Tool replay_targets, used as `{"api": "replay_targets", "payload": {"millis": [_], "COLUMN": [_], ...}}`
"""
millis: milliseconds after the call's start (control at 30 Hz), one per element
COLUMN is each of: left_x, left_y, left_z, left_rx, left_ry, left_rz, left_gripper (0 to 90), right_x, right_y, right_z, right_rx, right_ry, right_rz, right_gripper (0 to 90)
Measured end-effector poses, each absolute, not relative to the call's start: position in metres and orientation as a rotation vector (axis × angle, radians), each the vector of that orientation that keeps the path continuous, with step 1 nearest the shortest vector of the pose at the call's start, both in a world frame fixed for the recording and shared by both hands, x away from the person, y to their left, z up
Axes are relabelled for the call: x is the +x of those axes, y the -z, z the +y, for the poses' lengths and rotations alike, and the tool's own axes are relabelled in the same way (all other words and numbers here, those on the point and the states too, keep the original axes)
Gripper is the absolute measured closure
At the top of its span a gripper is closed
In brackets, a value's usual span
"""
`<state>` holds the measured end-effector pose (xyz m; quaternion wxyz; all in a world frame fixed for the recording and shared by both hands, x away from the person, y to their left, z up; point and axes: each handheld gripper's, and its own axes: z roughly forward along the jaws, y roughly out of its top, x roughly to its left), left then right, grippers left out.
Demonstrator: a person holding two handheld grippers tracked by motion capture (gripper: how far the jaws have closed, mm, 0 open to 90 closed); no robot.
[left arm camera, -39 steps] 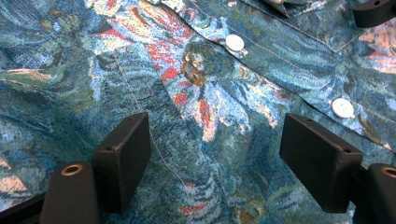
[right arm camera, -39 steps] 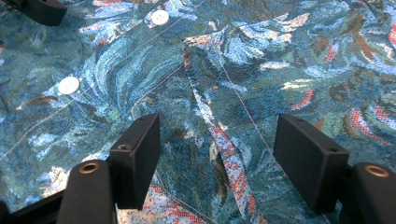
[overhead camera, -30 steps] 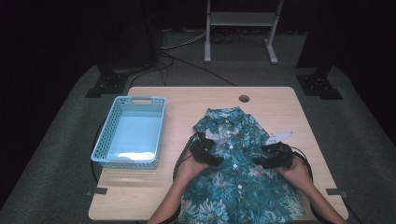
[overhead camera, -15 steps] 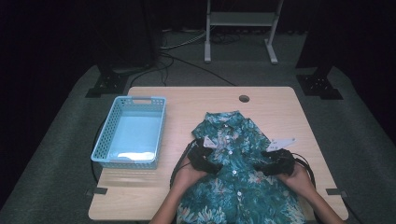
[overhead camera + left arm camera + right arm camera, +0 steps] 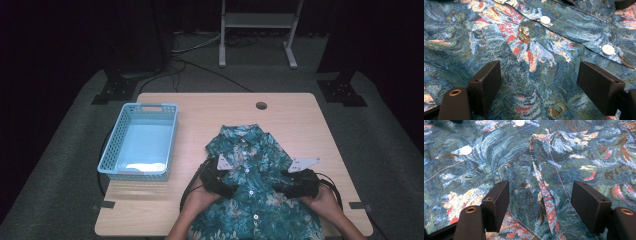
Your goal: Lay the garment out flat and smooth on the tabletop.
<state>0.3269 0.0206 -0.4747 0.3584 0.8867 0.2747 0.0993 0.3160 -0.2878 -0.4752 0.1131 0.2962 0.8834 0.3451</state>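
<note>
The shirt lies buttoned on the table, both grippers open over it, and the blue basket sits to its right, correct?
Not quite: the high view shows the blue basket left of the shirt. Otherwise right: left gripper and right gripper are open over it.
</note>
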Motion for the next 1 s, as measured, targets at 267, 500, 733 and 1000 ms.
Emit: {"api": "replay_targets", "payload": {"millis": [267, 500, 733, 1000], "left_x": [0.311, 0.299, 0.288, 0.278], "left_y": [0.477, 0.476, 0.476, 0.475], "left_z": [0.021, 0.021, 0.021, 0.022], "left_rx": [2.274, 2.302, 2.319, 2.329], "left_ry": [-0.272, -0.264, -0.259, -0.230], "left_rz": [0.698, 0.668, 0.634, 0.618], "left_gripper": [19.1, 19.1, 17.7, 17.7], "right_x": [0.299, 0.287, 0.274, 0.263], "right_y": [0.476, 0.475, 0.475, 0.474], "right_z": [-0.291, -0.293, -0.296, -0.300], "right_rx": [0.841, 0.812, 0.800, 0.799], "right_ry": [-1.027, -1.030, -1.049, -1.073], "right_rz": [2.606, 2.625, 2.643, 2.667], "right_gripper": [32.4, 33.2, 35.0, 37.4]}}
